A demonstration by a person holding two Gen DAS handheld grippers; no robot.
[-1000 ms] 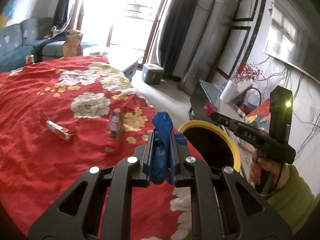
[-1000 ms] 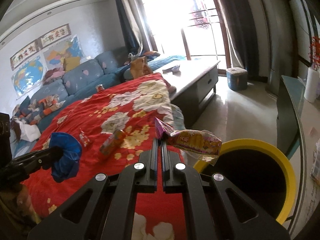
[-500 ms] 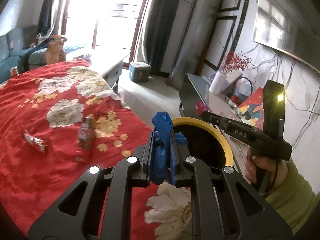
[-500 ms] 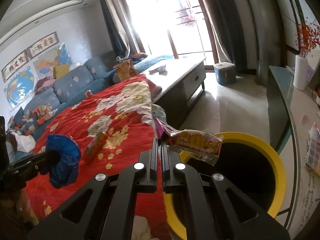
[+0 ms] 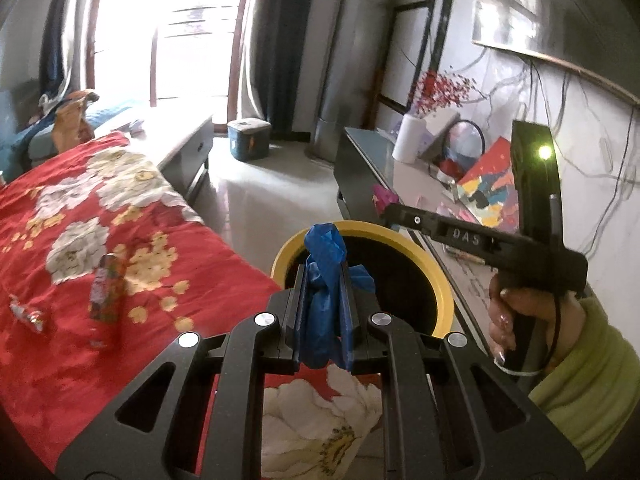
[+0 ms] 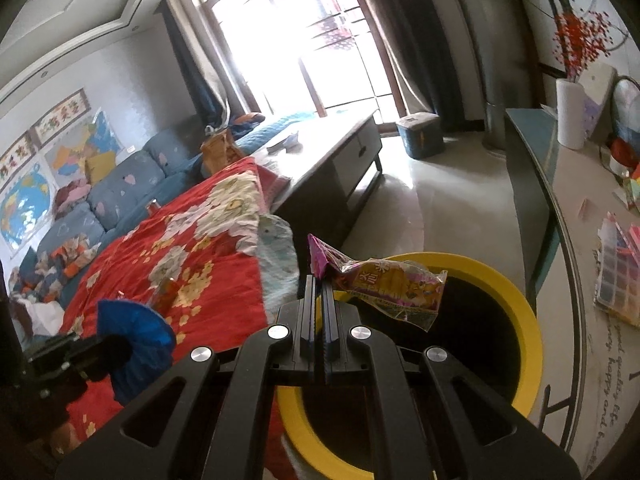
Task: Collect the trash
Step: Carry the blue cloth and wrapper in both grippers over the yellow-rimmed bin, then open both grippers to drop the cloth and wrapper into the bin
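Observation:
My left gripper (image 5: 323, 276) is shut on a crumpled blue plastic bag (image 5: 325, 256), held at the near rim of the yellow-rimmed black bin (image 5: 436, 276). My right gripper (image 6: 319, 285) is shut on the corner of a purple and yellow snack wrapper (image 6: 384, 284), which hangs over the bin's (image 6: 532, 332) opening. The right gripper (image 5: 394, 214) also shows at the right of the left wrist view, in a hand with a green sleeve. On the red floral blanket (image 5: 60, 280) lie a small dark bottle (image 5: 105, 286) and a candy wrapper (image 5: 28, 314).
A glass-topped side table (image 6: 560, 184) with a white vase, boxes and papers stands right of the bin. A grey coffee table (image 6: 332, 160), a blue storage box (image 6: 420, 136) on the pale floor and a blue sofa (image 6: 120, 184) lie beyond.
Both grippers have moved right, from over the blanket toward the bin. The wrapper now hangs over the bin's opening and the blue bag is at its rim. Both grips are unchanged.

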